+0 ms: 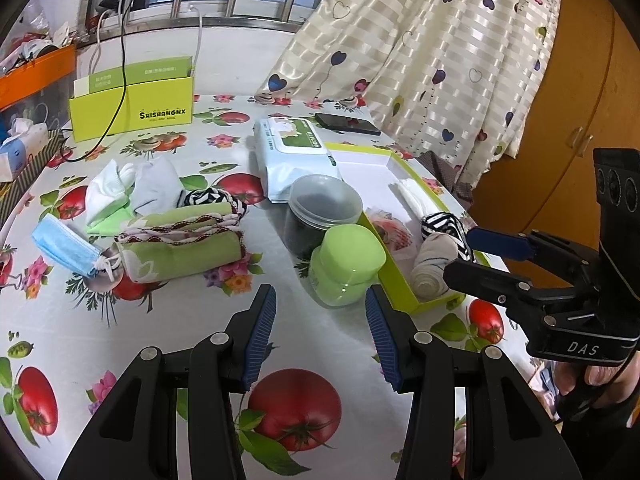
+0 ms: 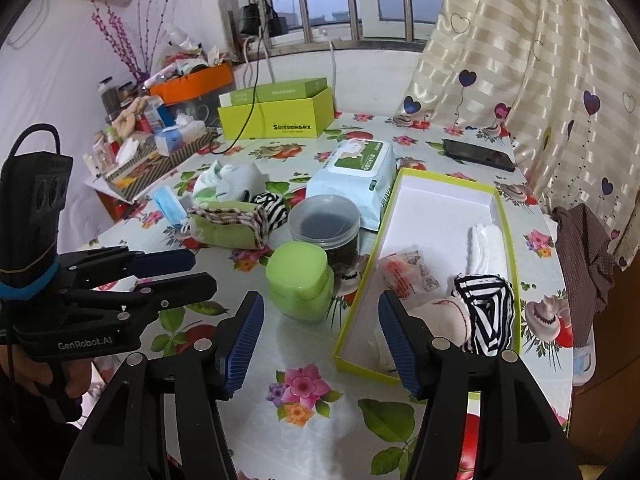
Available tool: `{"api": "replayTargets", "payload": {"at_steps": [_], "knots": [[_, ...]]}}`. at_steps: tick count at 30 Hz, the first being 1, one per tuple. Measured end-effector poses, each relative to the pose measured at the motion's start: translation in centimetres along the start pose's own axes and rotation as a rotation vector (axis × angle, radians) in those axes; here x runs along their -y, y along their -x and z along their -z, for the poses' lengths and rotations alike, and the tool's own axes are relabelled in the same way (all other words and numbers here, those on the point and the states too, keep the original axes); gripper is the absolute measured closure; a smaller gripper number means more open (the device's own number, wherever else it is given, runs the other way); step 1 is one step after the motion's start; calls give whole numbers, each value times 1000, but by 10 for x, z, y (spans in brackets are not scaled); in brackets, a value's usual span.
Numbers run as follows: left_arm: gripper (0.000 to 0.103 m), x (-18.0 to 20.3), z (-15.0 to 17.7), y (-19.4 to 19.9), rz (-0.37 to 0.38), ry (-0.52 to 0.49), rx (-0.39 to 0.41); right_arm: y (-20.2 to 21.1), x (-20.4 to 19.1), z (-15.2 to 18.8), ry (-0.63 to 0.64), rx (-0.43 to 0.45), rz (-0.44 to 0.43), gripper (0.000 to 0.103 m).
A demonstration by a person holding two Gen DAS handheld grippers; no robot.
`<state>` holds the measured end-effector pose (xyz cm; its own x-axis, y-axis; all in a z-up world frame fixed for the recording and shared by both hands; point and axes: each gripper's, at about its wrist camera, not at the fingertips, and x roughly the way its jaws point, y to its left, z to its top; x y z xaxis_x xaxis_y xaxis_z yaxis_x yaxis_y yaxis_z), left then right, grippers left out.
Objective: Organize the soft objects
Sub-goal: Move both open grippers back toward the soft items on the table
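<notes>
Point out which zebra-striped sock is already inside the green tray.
The zebra-striped sock in the tray, lying beside the rolled white sock at the near end of the green tray. The other striped sock sits on the tablecloth behind the green towel.

I see a tablecloth (image 2: 312,360) printed with red tomatoes and pink flowers on white. The tray (image 2: 505,216) is lime-edged, white inside, holding a black-and-white striped sock (image 2: 490,312). The jar (image 2: 300,280) is pale green, the mask (image 1: 64,246) blue, the curtain (image 1: 440,40) cream with dark hearts.
</notes>
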<state>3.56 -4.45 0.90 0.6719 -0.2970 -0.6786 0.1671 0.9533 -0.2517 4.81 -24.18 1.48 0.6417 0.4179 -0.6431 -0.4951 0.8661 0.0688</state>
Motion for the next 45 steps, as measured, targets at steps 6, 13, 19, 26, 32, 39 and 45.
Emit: {"api": "replayTargets", "payload": {"at_steps": [6, 13, 19, 26, 32, 39, 45], "knots": [[55, -4, 0, 2, -9, 10, 5, -5, -5, -3, 11, -5, -7, 43], [55, -11, 1, 3, -20, 25, 8, -9, -11, -7, 26, -6, -20, 43], [55, -17, 2, 3, -28, 37, 9, -12, -15, -10, 36, -10, -31, 43], [55, -23, 2, 3, -39, 52, 8, -17, -18, -12, 43, -15, -41, 43], [55, -38, 5, 7, -59, 80, 14, -23, -26, -17, 57, -18, -55, 43], [55, -68, 7, 14, -102, 140, 28, -36, -41, -24, 83, -29, -82, 43], [55, -94, 7, 20, -140, 195, 50, -46, -54, -31, 112, -35, -101, 43]]}}
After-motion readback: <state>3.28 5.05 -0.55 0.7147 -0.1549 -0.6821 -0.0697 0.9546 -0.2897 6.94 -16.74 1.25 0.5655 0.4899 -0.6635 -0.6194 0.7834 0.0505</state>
